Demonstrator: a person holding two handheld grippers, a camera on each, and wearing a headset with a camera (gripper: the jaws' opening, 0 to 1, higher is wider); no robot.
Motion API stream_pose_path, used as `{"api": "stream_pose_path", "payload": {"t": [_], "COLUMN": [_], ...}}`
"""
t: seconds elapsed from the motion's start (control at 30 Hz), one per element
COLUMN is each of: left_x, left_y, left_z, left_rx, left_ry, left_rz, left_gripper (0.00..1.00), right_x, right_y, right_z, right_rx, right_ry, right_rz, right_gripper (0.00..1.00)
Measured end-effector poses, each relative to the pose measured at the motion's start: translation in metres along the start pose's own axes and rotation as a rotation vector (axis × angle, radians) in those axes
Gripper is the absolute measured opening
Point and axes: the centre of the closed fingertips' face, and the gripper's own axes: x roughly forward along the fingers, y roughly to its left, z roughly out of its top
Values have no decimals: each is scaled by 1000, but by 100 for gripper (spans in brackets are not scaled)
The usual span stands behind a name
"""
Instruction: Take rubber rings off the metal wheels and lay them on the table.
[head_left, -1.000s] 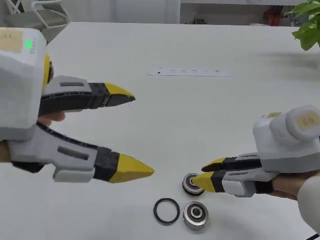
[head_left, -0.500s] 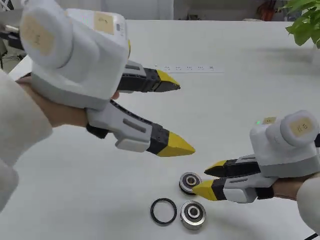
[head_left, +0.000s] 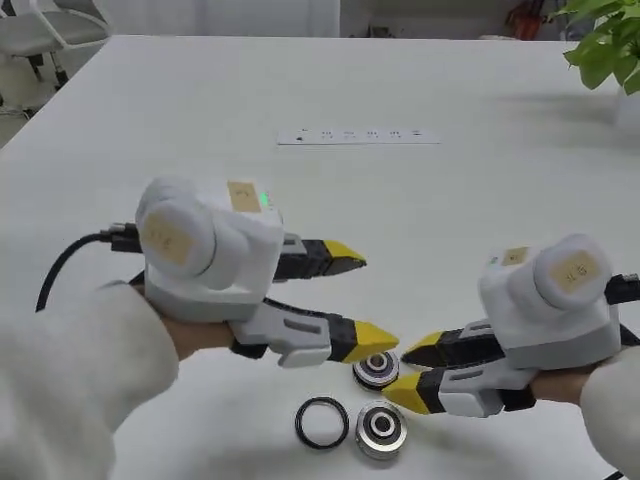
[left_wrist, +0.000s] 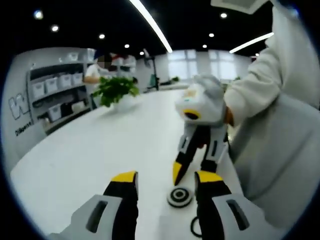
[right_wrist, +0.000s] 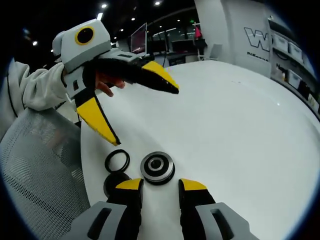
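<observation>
A metal wheel with a black rubber ring (head_left: 376, 369) lies flat on the white table (head_left: 420, 210). It is just ahead of my right gripper (head_left: 400, 366), which is open, its yellow tips either side of the wheel's right edge. In the right gripper view the wheel (right_wrist: 157, 167) sits just beyond the right gripper (right_wrist: 161, 185). My left gripper (head_left: 368, 300) is wide open, its lower tip right above the wheel. In the left gripper view the wheel (left_wrist: 180, 196) lies between and ahead of the left gripper (left_wrist: 166, 177). A loose rubber ring (head_left: 322, 422) and a second wheel (head_left: 381, 430) lie nearer me.
A power strip (head_left: 357, 137) lies flat in the middle of the table, far from the work. A green plant (head_left: 600, 45) stands at the far right corner. A black cable (head_left: 70, 255) trails from the left gripper. White chairs (head_left: 40, 35) stand beyond the far left edge.
My left gripper has come down and to the right, from high on the left to just above the ringed wheel. The right gripper stays by the wheel. The head view has shifted.
</observation>
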Motion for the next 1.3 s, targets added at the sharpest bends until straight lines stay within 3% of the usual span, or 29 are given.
{"api": "stream_pose_path", "payload": {"t": [0.1, 0.3, 0.43, 0.93, 1.3], "left_x": [5, 16, 21, 25, 25], "left_y": [-3, -15, -14, -21, -19], "left_z": [-8, -31, -42, -46, -47], "left_rx": [-4, 43, 46, 8, -2], "left_ry": [6, 89, 132, 136, 132], "left_rz": [-3, -35, -24, -33, -27], "left_gripper": [42, 32, 31, 15, 14], "right_x": [0, 1, 2, 4, 2], "right_y": [-1, 0, 1, 3, 3], "right_z": [-1, 0, 1, 1, 2], "right_rx": [-21, -49, -61, -88, -91], "right_ry": [4, 2, -2, 1, 2], "right_rz": [-7, -3, -1, 3, 5], "right_gripper": [25, 25, 23, 20, 18]}}
